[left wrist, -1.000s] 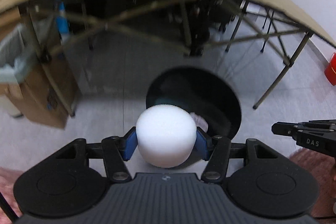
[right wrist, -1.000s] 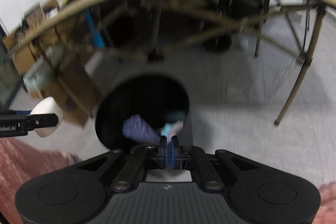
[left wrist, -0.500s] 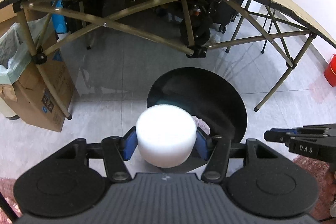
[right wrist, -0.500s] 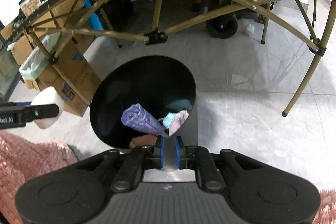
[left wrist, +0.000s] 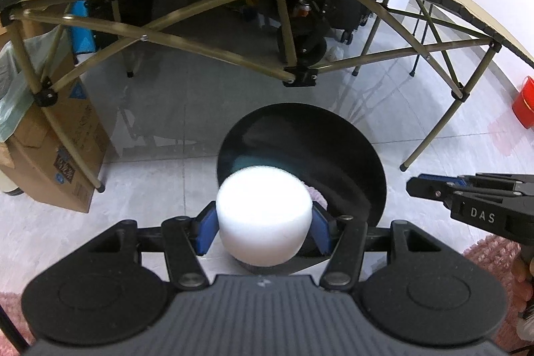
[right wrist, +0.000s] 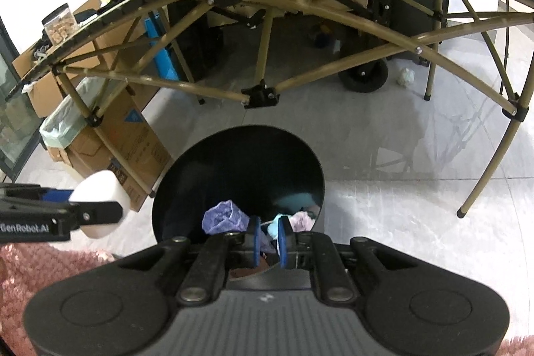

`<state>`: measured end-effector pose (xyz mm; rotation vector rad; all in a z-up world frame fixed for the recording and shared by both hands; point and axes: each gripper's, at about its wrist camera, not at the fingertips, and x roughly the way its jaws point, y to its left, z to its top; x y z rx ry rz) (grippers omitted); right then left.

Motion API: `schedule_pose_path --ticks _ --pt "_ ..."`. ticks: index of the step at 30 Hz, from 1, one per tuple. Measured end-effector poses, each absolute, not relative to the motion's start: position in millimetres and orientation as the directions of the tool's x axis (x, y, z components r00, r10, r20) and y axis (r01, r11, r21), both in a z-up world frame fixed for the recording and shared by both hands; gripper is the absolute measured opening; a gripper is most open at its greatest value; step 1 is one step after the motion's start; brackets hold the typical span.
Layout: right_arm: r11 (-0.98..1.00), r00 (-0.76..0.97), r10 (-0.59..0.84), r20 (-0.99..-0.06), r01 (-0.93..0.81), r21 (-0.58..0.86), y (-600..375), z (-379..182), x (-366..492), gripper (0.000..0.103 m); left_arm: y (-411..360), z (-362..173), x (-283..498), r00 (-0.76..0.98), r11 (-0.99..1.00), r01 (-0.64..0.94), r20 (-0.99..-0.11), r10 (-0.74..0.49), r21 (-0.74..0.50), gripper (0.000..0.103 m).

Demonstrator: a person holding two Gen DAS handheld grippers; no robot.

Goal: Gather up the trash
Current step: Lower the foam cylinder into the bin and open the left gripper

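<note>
My left gripper point(left wrist: 263, 231) is shut on a white foam cylinder point(left wrist: 263, 202), which hangs over the near rim of the black round bin point(left wrist: 333, 155) on the floor. The right wrist view shows the same foam point(right wrist: 100, 189) and left gripper point(right wrist: 100, 207) at the far left, beside the bin point(right wrist: 240, 162). Inside lie a purple crumpled piece point(right wrist: 223, 217), a light blue piece point(right wrist: 293, 199) and a pink one point(right wrist: 302, 221). My right gripper point(right wrist: 268, 236) is shut, with only a thin slit between its pads and nothing in it, above the bin's near edge. Its tip point(left wrist: 414, 187) shows right of the bin.
A folding table frame point(left wrist: 213, 5) arches over the floor behind the bin. A cardboard box point(left wrist: 56, 162) lined with a green bag stands at the left. A red bucket point(left wrist: 525, 105) sits far right. Pink rug point(right wrist: 40, 266) lies under both grippers.
Both grippers have drifted a little toward the bin, which now looks larger. The right pads, pressed together a second ago, show a thin slit. The foam stays held.
</note>
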<state>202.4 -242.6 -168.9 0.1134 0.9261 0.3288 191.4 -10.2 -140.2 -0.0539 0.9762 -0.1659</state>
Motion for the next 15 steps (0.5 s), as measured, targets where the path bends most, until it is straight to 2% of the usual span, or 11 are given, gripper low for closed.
schedule_pose_path --ticks 15 --pt "0.950 0.599 0.313 -0.737 -0.210 0.233 -245.8 -162.7 231.3 0.012 -44.3 -157.4 228.1 0.494 0.978 0.159 -0.847 -0.199 -0.136 0.058"
